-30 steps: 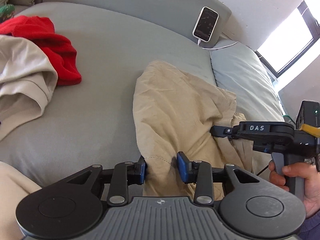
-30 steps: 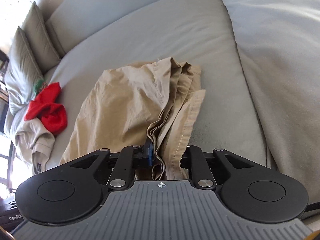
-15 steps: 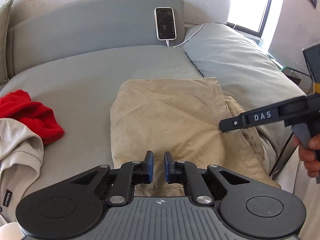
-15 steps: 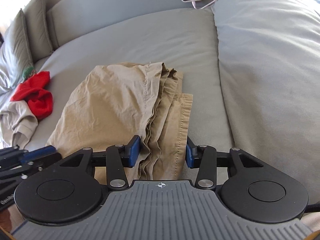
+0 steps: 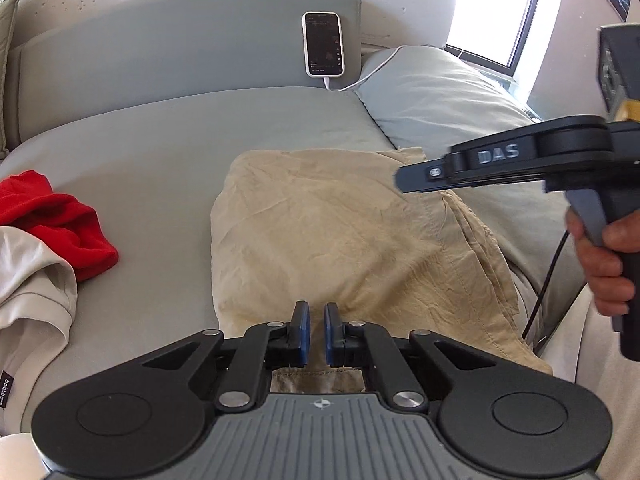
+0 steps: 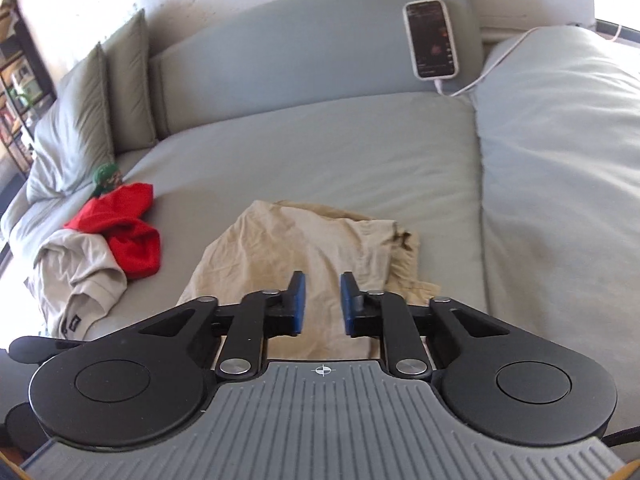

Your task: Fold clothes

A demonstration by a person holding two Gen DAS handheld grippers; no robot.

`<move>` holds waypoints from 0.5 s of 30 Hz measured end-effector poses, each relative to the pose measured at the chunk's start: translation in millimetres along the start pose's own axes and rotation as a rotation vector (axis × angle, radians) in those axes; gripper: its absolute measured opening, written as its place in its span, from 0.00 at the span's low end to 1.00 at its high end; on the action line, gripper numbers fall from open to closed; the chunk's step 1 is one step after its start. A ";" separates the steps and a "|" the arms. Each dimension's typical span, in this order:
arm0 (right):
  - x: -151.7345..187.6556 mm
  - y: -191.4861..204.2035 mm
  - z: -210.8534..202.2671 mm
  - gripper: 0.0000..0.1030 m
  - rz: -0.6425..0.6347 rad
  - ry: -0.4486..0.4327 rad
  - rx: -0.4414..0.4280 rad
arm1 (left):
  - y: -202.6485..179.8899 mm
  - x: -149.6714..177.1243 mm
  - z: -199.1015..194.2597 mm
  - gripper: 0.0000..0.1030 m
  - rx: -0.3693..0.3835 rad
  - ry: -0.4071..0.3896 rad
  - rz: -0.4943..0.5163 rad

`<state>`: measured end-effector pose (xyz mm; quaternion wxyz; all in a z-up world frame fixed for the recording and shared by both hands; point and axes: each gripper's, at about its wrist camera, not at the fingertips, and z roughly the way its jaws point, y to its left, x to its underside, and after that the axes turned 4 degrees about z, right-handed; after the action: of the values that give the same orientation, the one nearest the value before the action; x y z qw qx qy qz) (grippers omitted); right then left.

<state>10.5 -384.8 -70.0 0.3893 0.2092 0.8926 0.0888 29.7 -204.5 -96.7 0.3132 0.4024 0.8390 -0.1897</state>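
A tan garment (image 5: 340, 240) lies folded over on the grey sofa seat; it also shows in the right wrist view (image 6: 312, 248). My left gripper (image 5: 315, 334) hangs just above its near edge, pads a narrow gap apart, holding nothing. My right gripper (image 6: 322, 304) is open and empty, raised above the garment; in the left wrist view it (image 5: 404, 182) hovers over the garment's right side, blurred.
A red garment (image 5: 60, 220) and a beige garment (image 5: 28, 280) lie heaped at the left. A phone (image 5: 323, 44) on a white cable leans on the sofa back (image 5: 160, 60). A grey cushion (image 6: 560, 160) lies to the right.
Both grippers have let go of the tan garment and lifted away. The right gripper opened, then rose and pulled back. The garment now lies flatter on the seat.
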 end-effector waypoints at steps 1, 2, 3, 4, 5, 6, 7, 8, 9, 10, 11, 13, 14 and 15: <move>-0.4 8.5 11.8 0.15 -0.023 0.009 -0.022 | 0.1 -0.4 0.3 0.03 0.001 0.003 -0.001; -0.5 16.4 21.2 0.15 -0.051 0.016 -0.044 | 0.0 -0.8 0.5 0.03 0.001 0.005 -0.001; -0.3 24.1 29.5 0.15 -0.081 0.023 -0.065 | -0.1 -1.1 0.6 0.03 0.001 0.007 0.000; -0.2 31.8 37.8 0.15 -0.112 0.029 -0.087 | -0.2 -1.3 0.6 0.03 0.001 0.009 0.000; 0.0 39.5 46.1 0.15 -0.142 0.035 -0.109 | -0.3 -1.5 0.7 0.03 0.000 0.010 0.000; -0.6 44.5 53.8 0.15 -0.170 0.037 -0.111 | -0.2 -1.5 0.8 0.03 0.000 0.011 -0.001; -1.6 48.1 61.2 0.15 -0.198 0.036 -0.105 | 0.0 -1.6 1.0 0.03 0.000 0.012 -0.004; -2.5 51.7 68.6 0.15 -0.226 0.035 -0.098 | 0.1 -1.6 1.1 0.03 0.001 0.013 -0.005; -3.6 49.4 74.9 0.15 -0.244 0.036 -0.072 | 0.4 -1.6 1.3 0.03 0.001 0.014 -0.009; -4.7 44.3 80.6 0.13 -0.258 0.039 -0.035 | 0.7 -1.6 1.4 0.03 0.002 0.014 -0.012; -5.8 39.2 86.3 0.12 -0.272 0.042 0.001 | 1.0 -1.5 1.3 0.03 0.003 0.014 -0.014; -9.7 16.6 84.2 0.12 -0.270 0.034 0.122 | 1.2 -1.3 1.1 0.03 0.004 0.014 -0.016; -11.8 4.0 81.8 0.12 -0.266 0.029 0.187 | 1.2 -1.2 0.9 0.03 0.004 0.013 -0.016; -13.9 -8.5 79.4 0.12 -0.262 0.023 0.252 | 1.2 -1.1 0.8 0.03 0.004 0.013 -0.016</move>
<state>74.6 -398.9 -117.7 0.3579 0.1375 0.9207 -0.0728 31.5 -204.8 -96.6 0.3055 0.3975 0.8439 -0.1911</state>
